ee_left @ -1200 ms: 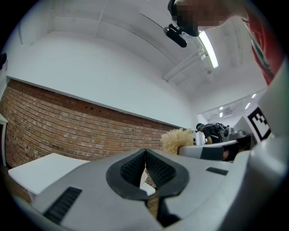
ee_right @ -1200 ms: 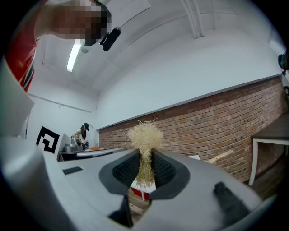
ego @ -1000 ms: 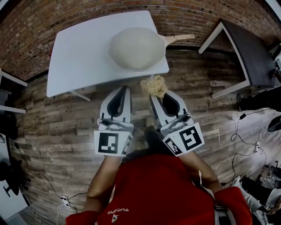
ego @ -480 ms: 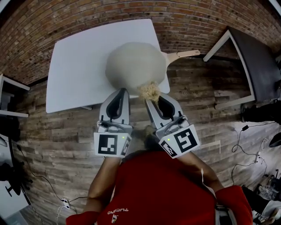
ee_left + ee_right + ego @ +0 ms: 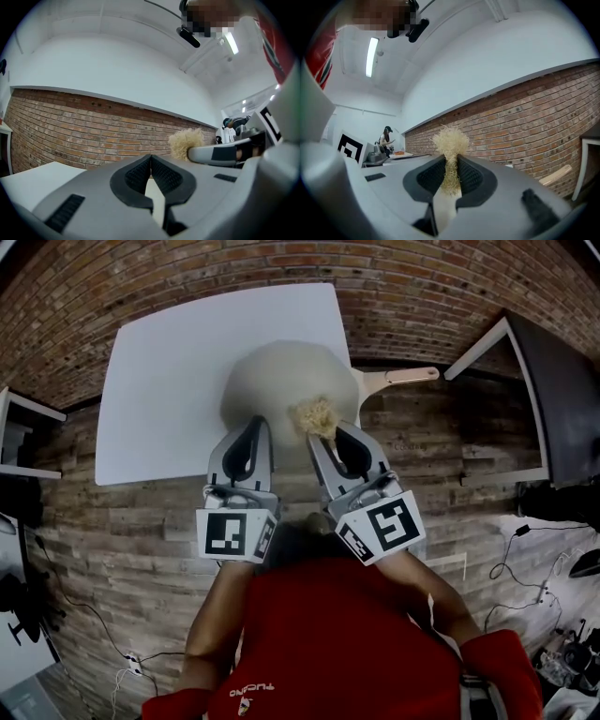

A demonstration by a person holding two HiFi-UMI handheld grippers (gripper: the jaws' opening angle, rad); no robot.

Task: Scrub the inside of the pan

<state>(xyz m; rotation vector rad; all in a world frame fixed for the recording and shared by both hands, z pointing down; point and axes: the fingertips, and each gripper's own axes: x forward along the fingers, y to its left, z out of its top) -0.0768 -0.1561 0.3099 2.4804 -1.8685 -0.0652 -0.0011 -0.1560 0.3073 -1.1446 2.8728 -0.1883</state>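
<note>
Pan (image 5: 277, 381) at surface's (image 5: 169, 381) near right corner; right hand-held gripper (image 5: 324, 433) clamps fibre scrubber (image 5: 316, 414), left hand-held gripper (image 5: 254, 425) closed, empty; advise pressing scrubber firmly onto inner base.

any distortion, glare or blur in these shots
Head view: heavy fisheye, the table edges and brick wall bow, but the pan is sharp. Left gripper view: black rounded corners, and the shut left gripper looms large near the lens. Right gripper view: the ceiling light is blown out; the scrubber in the right gripper is crisp.
</note>
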